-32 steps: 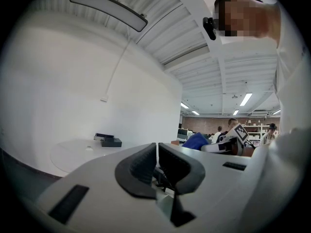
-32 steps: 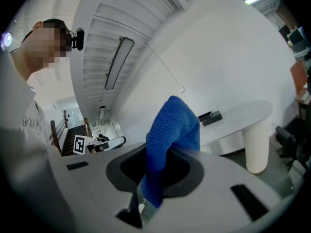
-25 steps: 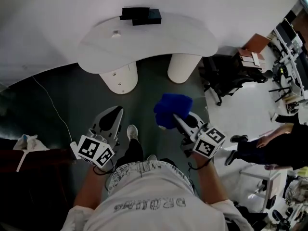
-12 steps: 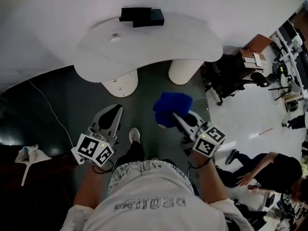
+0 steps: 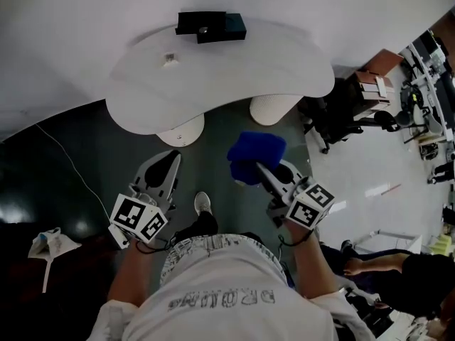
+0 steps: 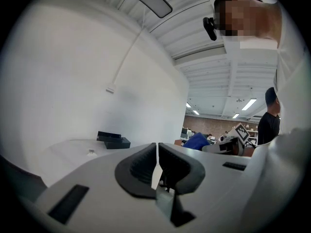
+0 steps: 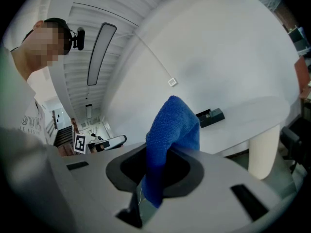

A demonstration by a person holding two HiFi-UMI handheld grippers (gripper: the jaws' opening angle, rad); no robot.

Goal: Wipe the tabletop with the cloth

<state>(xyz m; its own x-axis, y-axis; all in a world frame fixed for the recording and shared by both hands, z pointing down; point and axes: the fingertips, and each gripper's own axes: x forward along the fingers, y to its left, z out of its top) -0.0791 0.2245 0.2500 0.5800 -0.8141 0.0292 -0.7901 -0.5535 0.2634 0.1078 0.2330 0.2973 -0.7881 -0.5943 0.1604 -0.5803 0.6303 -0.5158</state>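
A blue cloth [image 5: 254,158] is bunched in my right gripper [image 5: 261,170], which is shut on it and held in front of the person's body, short of the table. In the right gripper view the blue cloth [image 7: 171,144] stands up between the jaws. My left gripper [image 5: 165,168] hangs at the left, level with the right one, jaws shut together on nothing [image 6: 157,165]. The white curved tabletop [image 5: 234,66] lies ahead on two round white legs, beyond both grippers.
A black box [image 5: 211,25] sits at the tabletop's far edge, and a small white item [image 5: 168,60] lies left of centre. A dark office chair [image 5: 334,116] and a wooden side stand [image 5: 373,84] are to the right. A person [image 5: 409,279] is at the lower right.
The table has drawn slightly nearer and larger in the head view. Both grippers hold the same pose. The person at the right has shifted lower in the view.
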